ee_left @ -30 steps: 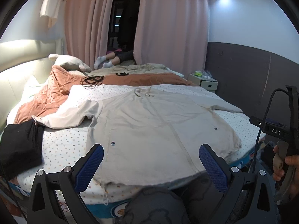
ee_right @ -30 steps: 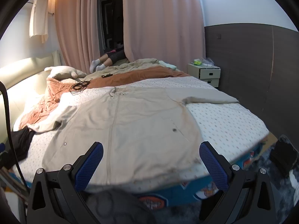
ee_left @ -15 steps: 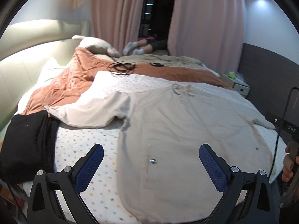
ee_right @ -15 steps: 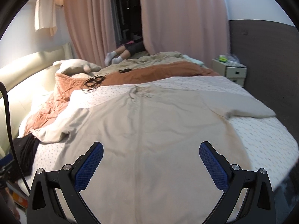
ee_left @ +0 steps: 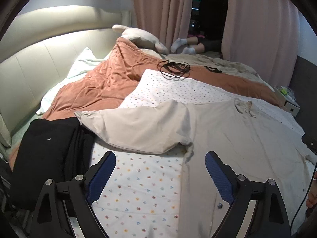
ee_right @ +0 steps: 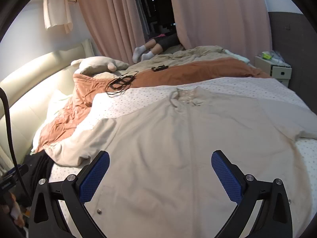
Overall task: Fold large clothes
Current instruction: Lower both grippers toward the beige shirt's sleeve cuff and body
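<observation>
A large beige shirt [ee_left: 237, 138] [ee_right: 178, 134] lies spread flat on the dotted bedsheet [ee_left: 142, 188], collar toward the far side. Its left sleeve [ee_left: 138, 127] stretches out toward a black folded garment [ee_left: 49, 154]. My left gripper [ee_left: 160, 170] hovers over the sheet at the shirt's left side seam, just below the armpit; its jaws are closing, still wide apart, with nothing pressed between the blue pads. Above the shirt's lower middle my right gripper [ee_right: 160, 170] stands open and holds nothing. The shirt's right sleeve [ee_right: 293, 119] lies out to the right.
An orange quilt [ee_left: 103, 83] is bunched toward the padded headboard [ee_left: 39, 59], with a coil of black cable [ee_left: 174, 69] on it. A person's socked feet [ee_right: 142, 53] rest beyond the bed by pink curtains [ee_right: 214, 13]. A white nightstand [ee_right: 277, 71] stands far right.
Both grippers have moved forward over the bed and nearer the shirt. The left view has swung left, toward the left sleeve and the black garment. The left jaws have narrowed a little.
</observation>
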`<state>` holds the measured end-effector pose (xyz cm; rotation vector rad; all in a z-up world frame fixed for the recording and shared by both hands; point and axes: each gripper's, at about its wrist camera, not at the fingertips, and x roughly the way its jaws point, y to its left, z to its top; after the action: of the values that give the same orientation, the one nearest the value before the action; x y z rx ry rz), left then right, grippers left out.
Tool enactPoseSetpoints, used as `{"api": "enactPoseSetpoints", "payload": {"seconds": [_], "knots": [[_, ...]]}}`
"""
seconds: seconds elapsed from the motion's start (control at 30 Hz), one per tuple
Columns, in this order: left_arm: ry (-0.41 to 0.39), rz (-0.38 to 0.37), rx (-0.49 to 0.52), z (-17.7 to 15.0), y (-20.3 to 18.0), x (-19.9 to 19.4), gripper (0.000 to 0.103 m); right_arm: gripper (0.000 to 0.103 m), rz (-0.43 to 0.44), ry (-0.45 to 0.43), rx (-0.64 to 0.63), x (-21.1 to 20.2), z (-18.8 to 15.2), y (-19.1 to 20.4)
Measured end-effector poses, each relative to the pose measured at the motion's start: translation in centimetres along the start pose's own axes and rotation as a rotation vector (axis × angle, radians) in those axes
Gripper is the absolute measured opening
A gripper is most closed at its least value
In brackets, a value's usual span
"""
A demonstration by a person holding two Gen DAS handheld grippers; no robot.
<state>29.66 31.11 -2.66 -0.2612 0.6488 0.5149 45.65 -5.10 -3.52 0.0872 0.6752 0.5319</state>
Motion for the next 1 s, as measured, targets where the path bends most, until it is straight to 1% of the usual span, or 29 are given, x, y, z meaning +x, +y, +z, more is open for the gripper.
{"api": "enactPoseSetpoints", "payload": {"seconds": [0.07, 0.23, 0.3, 0.47, 0.53, 0.67, 0.77, 0.8, 0.83, 0.9, 0.97, 1.0], "knots": [[0.015, 0.011, -0.027, 0.7, 1.2, 1.2, 0.090, 0.102, 0.019, 0.003, 0.000, 1.3, 0.4, 0.8], [0.053, 0.082, -0.083, 2.7, 4.9, 5.2, 0.084, 0.102, 0.046, 0.023, -0.006, 4.9, 1.4, 2.7], [0.071, 0.097, -0.103, 3.5, 6.3, 6.5, 0.084, 0.101, 0.056, 0.039, -0.004, 6.6, 1.7, 3.6], [0.116, 0.164, -0.133, 5.3, 9.7, 9.6, 0.084, 0.096, 0.086, 0.076, -0.006, 10.2, 2.4, 5.9], [0.134, 0.196, -0.141, 5.9, 10.8, 10.6, 0.084, 0.088, 0.100, 0.096, -0.004, 11.6, 2.6, 6.7], [0.178, 0.250, -0.166, 6.7, 13.2, 12.9, 0.084, 0.084, 0.139, 0.137, -0.009, 14.4, 2.8, 8.6], [0.220, 0.281, -0.182, 6.9, 14.9, 15.1, 0.082, 0.074, 0.158, 0.165, -0.015, 16.3, 2.6, 9.9], [0.231, 0.288, -0.187, 6.9, 15.2, 15.7, 0.081, 0.070, 0.168, 0.183, -0.014, 17.3, 2.4, 10.3], [0.246, 0.293, -0.197, 7.0, 15.7, 16.4, 0.080, 0.066, 0.175, 0.198, -0.013, 18.1, 2.3, 10.6], [0.272, 0.291, -0.227, 7.0, 16.5, 17.7, 0.078, 0.063, 0.186, 0.228, -0.009, 19.5, 1.9, 10.9], [0.302, 0.310, -0.254, 6.9, 17.2, 18.9, 0.073, 0.061, 0.199, 0.256, -0.005, 21.0, 1.7, 11.2], [0.318, 0.318, -0.267, 6.8, 17.6, 19.6, 0.072, 0.057, 0.203, 0.267, 0.002, 21.7, 1.6, 11.3]]}}
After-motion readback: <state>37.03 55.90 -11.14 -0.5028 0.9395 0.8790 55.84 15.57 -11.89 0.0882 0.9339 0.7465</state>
